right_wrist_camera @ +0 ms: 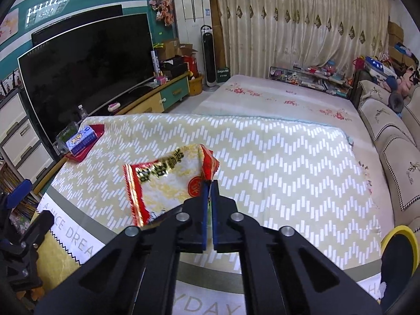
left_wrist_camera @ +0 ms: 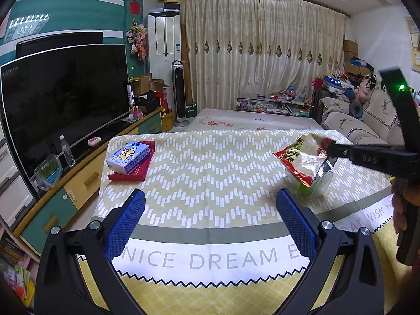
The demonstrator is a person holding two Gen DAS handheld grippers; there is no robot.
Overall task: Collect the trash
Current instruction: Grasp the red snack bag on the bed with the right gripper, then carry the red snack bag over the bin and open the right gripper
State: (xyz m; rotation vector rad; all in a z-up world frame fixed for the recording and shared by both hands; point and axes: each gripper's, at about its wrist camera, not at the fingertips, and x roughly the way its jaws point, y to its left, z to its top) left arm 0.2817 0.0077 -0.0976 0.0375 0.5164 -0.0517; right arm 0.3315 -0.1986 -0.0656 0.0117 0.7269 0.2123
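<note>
Right now we have the right gripper with its blue fingers clamped together on one edge of a crumpled snack wrapper, red-bordered with a white and gold middle. In the right wrist view the wrapper sits at the centre of the frame, fanning out to the left of the fingertips above the patterned cloth on the counter. In the left wrist view the same wrapper appears at the right of the frame, with the right gripper reaching in from the right edge and pinching it; whether its lower part touches the cloth we cannot tell.

Our left gripper sits low in the frame with its fingers wide apart and nothing between them, only the counter with its zigzag cloth beyond. At the left of that view, a tissue pack lies on a red tray near the counter's far left corner, well apart from the wrapper.
</note>
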